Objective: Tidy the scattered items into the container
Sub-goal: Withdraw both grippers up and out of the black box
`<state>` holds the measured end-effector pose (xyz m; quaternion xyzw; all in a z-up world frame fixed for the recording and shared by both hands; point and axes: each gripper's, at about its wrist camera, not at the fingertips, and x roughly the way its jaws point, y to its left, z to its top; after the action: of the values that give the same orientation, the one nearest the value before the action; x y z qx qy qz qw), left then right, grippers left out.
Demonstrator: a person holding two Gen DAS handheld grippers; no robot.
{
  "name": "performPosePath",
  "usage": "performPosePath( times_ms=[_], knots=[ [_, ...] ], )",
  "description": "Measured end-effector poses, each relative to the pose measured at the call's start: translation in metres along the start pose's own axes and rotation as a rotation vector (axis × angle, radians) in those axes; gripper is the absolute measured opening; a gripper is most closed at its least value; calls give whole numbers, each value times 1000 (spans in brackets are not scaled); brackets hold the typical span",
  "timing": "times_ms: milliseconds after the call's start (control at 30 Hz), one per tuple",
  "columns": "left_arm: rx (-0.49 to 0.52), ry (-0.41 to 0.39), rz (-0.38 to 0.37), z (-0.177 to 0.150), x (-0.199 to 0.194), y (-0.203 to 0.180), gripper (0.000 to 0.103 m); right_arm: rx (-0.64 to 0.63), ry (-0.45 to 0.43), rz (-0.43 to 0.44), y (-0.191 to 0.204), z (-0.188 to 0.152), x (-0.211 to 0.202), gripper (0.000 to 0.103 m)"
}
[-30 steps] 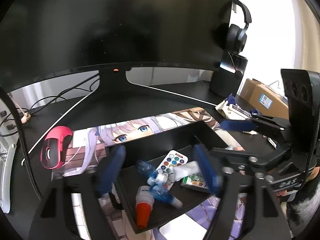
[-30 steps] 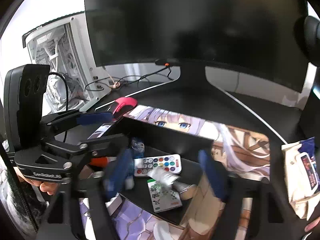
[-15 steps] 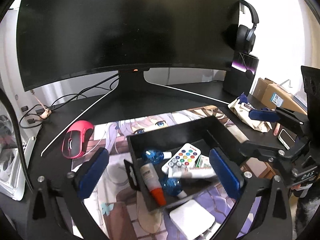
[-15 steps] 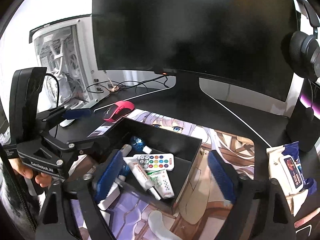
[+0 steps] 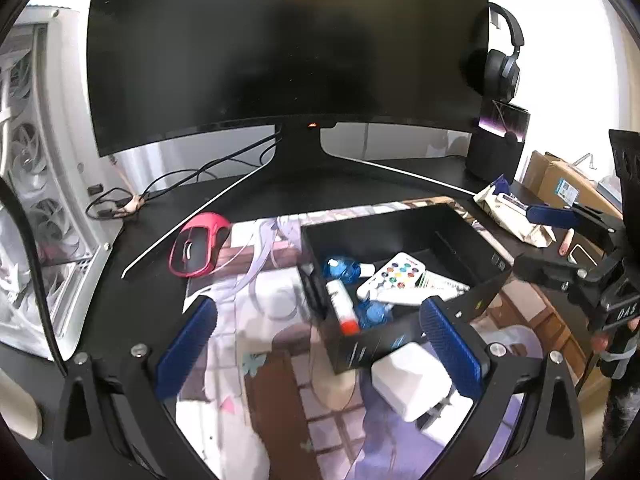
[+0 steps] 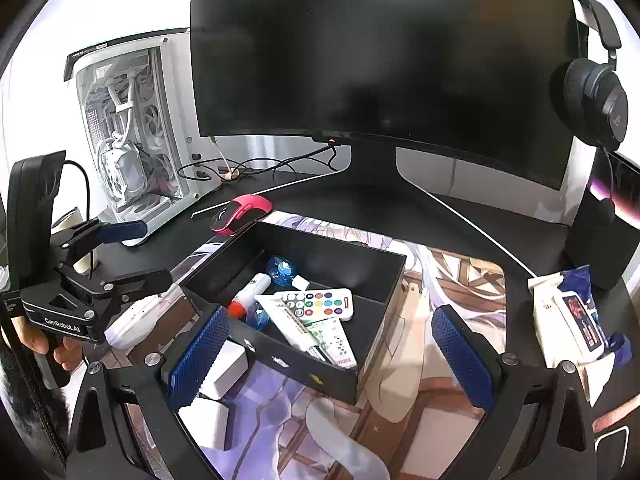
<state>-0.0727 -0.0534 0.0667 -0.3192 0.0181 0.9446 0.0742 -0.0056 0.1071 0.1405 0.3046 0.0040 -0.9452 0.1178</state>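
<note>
Two tools are seen in the foreground. The left tool (image 5: 316, 344) is spread wide with nothing pinched between its blue pads, and the right tool (image 6: 328, 356) is opening, likewise with nothing between its pads; both are held short of the black container (image 6: 384, 304), which rests on the printed desk mat (image 6: 452, 280) on the tabletop (image 5: 280, 196). Just in front of the container, on the mat, a white block (image 5: 408, 376) is still left outside, and a second white piece (image 6: 208, 420) is seen near it in the right wrist view. Inside the container several items are already gathered: a white remote with coloured buttons (image 6: 320, 304), a tube with a red cap (image 6: 248, 296), blue round bottles (image 5: 344, 270), a white tube (image 6: 292, 324) and a green-printed packet (image 6: 336, 340). The task is judged mostly done, with the white pieces still to be put in. Further back, a pink mouse (image 5: 198, 244) lies at the mat's edge, and a wipes packet (image 6: 572, 316) is seen to the right; whether these belong to the tidying cannot be told. Behind everything a dark monitor (image 5: 288, 52) is stood.
</note>
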Motion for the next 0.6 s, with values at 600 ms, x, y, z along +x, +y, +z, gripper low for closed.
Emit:
performPosePath(
  times_ms=[600],
  knots=[
    [-22, 42, 38, -38, -13, 6, 102, -2, -12, -34, 14, -22, -23, 103]
  ],
)
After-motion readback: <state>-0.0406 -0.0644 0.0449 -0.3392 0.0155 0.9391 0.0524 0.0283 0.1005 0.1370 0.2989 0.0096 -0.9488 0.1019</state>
